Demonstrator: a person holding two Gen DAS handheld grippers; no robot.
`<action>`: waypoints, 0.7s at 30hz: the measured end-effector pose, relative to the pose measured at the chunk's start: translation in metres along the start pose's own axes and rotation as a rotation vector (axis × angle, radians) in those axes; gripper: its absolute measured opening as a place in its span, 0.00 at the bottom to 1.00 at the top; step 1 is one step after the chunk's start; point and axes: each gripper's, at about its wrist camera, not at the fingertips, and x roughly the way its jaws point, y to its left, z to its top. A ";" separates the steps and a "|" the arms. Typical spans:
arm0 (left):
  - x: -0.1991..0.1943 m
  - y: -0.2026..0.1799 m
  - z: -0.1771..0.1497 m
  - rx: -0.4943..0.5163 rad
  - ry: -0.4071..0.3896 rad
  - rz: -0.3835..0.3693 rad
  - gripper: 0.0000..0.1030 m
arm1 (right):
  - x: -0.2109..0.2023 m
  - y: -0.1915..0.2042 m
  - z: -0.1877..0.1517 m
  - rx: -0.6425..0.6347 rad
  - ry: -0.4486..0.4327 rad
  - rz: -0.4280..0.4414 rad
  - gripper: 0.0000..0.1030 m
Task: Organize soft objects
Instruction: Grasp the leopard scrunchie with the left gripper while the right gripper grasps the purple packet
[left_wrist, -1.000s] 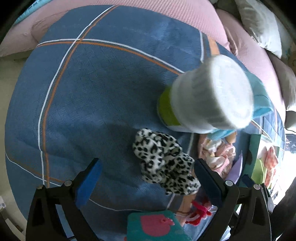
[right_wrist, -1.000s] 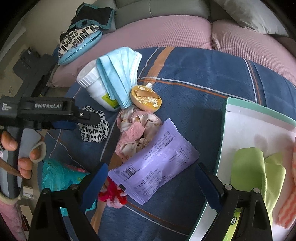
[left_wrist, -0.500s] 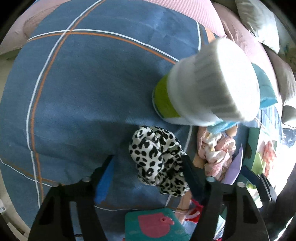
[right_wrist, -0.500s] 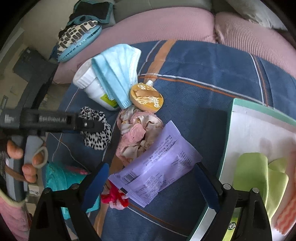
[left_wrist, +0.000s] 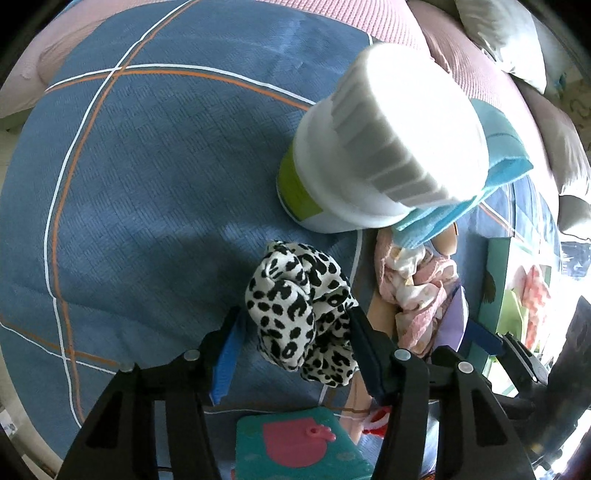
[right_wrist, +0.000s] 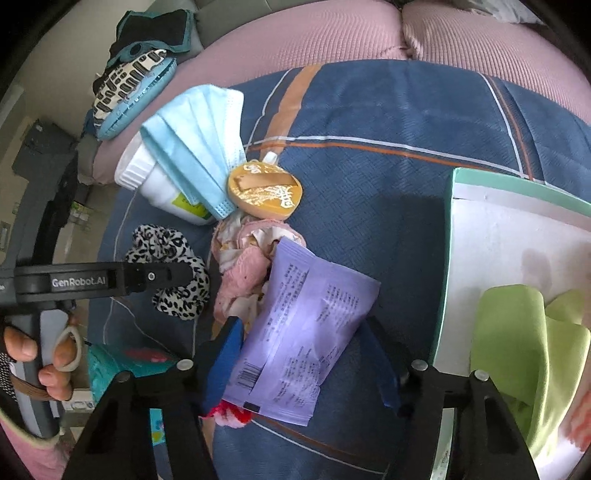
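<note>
Left wrist view: the left gripper (left_wrist: 295, 343) points steeply down at a blue quilted bedspread (left_wrist: 147, 184), its jaws straddling a leopard-print scrunchie (left_wrist: 299, 306). The jaws have just been closing. The right-hand pad touches the scrunchie's edge, while the blue left-hand pad (left_wrist: 227, 354) stands just clear of the fabric, so the grip is not yet complete. The scrunchie is a puffy ring of white cloth with black spots, gathered into soft folds. Just beyond it stands a white jar (left_wrist: 376, 155) with a ribbed lid and green label, a light-blue face mask (left_wrist: 495, 162) draped over its far side.

Right wrist view: the right gripper (right_wrist: 303, 354) straddles the near end of a lilac printed sachet (right_wrist: 306, 325), whose jaws have likewise just been closing. The left pad lies against the sachet's edge and the right pad stands apart, so the sachet is between the jaws but not clamped. The sachet is flat, rectangular and glossy, with small text and a barcode. It partly overlies a crumpled pink-and-white cloth (right_wrist: 243, 269). A round yellow case (right_wrist: 266, 192) lies beyond, and a white box (right_wrist: 498, 236) holding green cloths (right_wrist: 517, 339) stands to the right.
</note>
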 end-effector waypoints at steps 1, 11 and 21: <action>-0.003 -0.001 -0.003 0.002 -0.003 0.001 0.54 | 0.000 0.000 0.000 0.001 0.000 0.004 0.62; -0.015 -0.009 -0.029 0.000 -0.070 -0.019 0.35 | -0.012 -0.013 -0.020 0.039 -0.030 0.074 0.49; -0.023 -0.008 -0.062 -0.045 -0.171 -0.074 0.29 | -0.015 -0.017 -0.025 0.055 -0.054 0.123 0.38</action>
